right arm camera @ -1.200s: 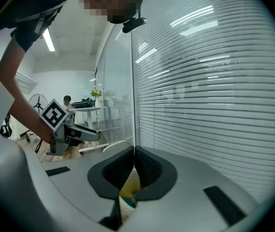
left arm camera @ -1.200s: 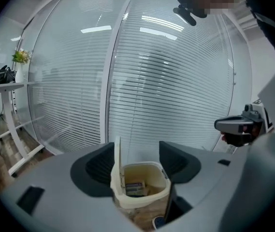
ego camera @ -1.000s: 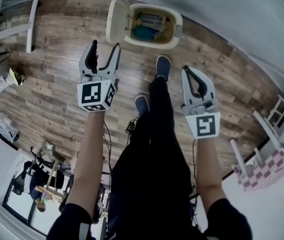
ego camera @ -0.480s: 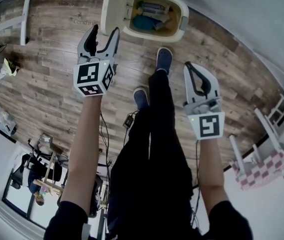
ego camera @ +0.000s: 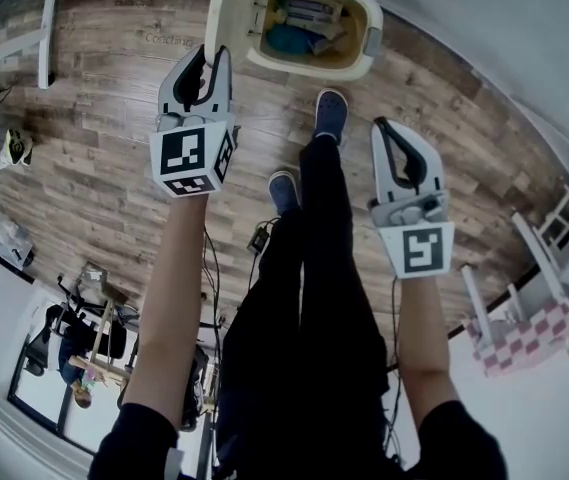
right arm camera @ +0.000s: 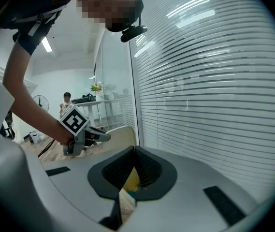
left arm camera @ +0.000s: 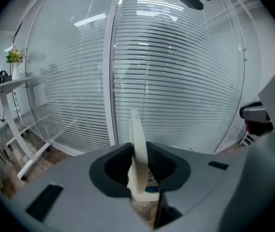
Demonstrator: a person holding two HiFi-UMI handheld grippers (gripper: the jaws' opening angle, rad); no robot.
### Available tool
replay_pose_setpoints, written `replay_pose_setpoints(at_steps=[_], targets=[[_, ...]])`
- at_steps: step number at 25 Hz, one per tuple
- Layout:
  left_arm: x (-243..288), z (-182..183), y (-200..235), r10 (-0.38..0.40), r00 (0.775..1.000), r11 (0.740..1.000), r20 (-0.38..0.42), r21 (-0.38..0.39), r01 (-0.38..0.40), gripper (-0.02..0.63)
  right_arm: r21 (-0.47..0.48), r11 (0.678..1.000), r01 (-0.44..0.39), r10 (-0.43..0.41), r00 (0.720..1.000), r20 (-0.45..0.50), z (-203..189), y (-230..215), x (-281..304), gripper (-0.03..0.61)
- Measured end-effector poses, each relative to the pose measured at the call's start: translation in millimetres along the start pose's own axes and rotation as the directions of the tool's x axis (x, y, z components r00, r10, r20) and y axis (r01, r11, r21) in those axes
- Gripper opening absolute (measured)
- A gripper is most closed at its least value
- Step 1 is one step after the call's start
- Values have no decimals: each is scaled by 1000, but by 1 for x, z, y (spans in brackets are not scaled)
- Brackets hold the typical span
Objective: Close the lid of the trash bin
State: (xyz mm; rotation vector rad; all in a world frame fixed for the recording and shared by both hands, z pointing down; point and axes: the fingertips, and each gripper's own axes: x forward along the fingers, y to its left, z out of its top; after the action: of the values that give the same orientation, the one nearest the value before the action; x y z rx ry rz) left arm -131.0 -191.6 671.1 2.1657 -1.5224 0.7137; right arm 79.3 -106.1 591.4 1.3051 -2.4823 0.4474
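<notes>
Grasping the lid [ego camera: 226, 13]
The left gripper [ego camera: 210, 58] is closing its jaws on it; right gripper [ego camera: 386, 128] jaws together, empty. Next: swinging it toward three o'clock.

Wood-plank floor [ego camera: 94, 158], with a glass wall with blinds [left arm camera: 185, 81] along its far edge. A white desk [left arm camera: 11, 86] stands beside that wall, a small plant [left arm camera: 14, 57] on its end. A pink-checked stand [ego camera: 524, 343] sits at the floor's lower-right edge. A fan [right arm camera: 39, 102] stands far off.
</notes>
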Motion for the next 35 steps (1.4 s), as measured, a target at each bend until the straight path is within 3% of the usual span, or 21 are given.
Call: replay_pose_setpoints(at_steps=[7,12,17,29,35], targets=[[2,1,-30,-46,999,997,10,67,45,95,7,1000,10,-10,1000,-19,-8,-1,-3,5],[6,4,-44,-31,1000,993,2,113,30,103,29,999,45,-45,999,-16,-9,-8,-1,5],[14,4,-73,-36,999,977,-15,212,38,115,45,997,66,-65,998,-13,-12,-14,-3,5],[47,-29,-149,-198,976,928,-93,303,217,143,82,990,117,-116,993,-18,-20,-34,-4,5],[58,-38,-166,-244,963,901,-117,339,269,146,100,986,134,-132,991,-26,-28,-43,-8,5]])
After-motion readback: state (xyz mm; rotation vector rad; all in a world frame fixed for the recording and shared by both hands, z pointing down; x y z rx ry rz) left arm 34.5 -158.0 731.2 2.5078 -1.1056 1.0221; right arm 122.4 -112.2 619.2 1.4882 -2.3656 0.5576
